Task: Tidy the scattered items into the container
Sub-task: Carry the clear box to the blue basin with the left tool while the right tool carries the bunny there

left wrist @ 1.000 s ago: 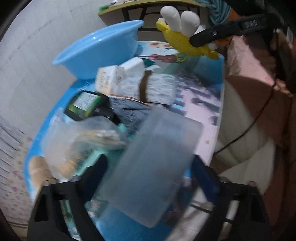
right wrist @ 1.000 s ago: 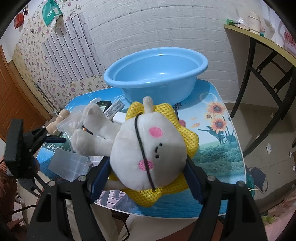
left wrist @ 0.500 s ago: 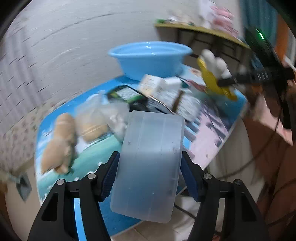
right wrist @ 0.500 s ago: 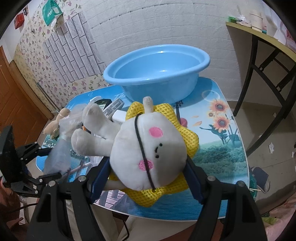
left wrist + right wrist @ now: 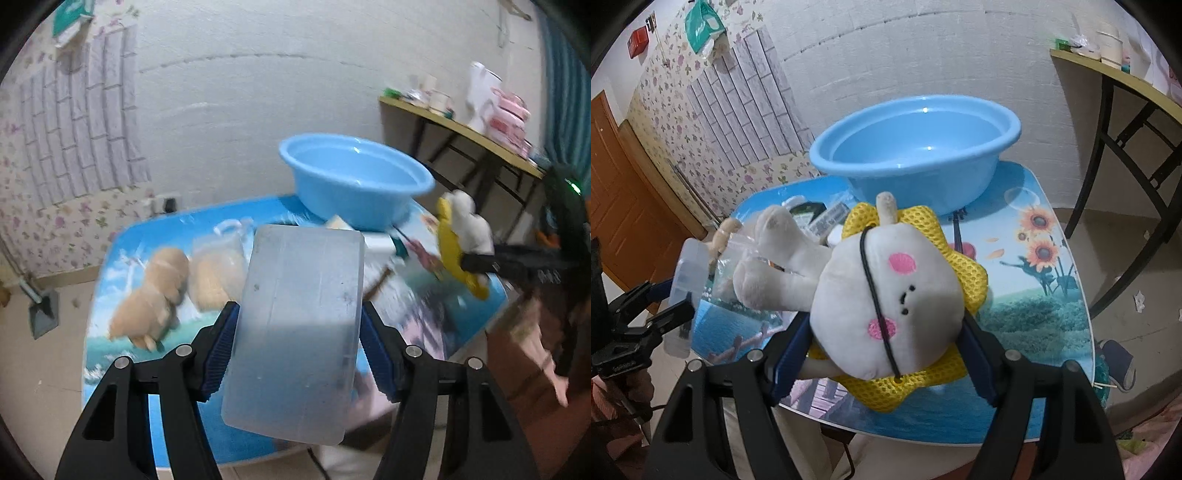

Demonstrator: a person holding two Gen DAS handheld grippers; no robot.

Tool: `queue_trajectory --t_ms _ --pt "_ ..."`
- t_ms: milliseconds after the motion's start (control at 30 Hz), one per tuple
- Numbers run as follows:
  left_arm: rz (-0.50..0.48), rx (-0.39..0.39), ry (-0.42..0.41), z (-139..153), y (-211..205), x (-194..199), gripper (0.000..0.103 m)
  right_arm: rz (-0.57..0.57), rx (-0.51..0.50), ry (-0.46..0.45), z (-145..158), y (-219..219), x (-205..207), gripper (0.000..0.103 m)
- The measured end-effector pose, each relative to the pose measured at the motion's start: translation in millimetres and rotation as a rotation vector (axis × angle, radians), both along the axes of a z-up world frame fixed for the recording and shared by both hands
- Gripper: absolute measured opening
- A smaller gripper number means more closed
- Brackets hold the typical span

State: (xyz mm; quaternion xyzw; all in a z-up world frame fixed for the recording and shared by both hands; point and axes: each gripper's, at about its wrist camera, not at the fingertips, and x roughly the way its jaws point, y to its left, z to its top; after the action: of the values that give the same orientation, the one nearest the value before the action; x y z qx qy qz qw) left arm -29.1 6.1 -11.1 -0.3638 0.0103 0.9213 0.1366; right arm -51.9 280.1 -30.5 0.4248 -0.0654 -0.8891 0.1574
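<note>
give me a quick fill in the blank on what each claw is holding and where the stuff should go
The left claw grips a translucent plastic ____.
The right claw grips a white plush toy with a ____ mesh collar.
The blue basin on the table holds ____ items.

Missing: box; yellow; no

We view along each gripper's fingers from close above the table [image 5: 110, 258]; both cameras face the blue basin [image 5: 916, 147], sharing it.
</note>
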Motion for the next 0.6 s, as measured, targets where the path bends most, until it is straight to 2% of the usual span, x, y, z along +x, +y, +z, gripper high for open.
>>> queue_trajectory --t_ms 133,267,600 --pt "0.029 0.021 0.058 31.4 9.8 -16.2 0.063 -0.004 -0.004 0.059 17.9 4.9 -1.1 0.075" --pt "0.007 0.019 0.080 51.9 30.6 -43.5 0.063 -0.011 -0.014 0.102 31.8 12.4 -14.6 0.075" --pt "0.004 -0.025 0.062 51.4 81.4 -132.5 0.063 -0.024 -0.065 0.161 45.3 23.8 -85.0 0.075"
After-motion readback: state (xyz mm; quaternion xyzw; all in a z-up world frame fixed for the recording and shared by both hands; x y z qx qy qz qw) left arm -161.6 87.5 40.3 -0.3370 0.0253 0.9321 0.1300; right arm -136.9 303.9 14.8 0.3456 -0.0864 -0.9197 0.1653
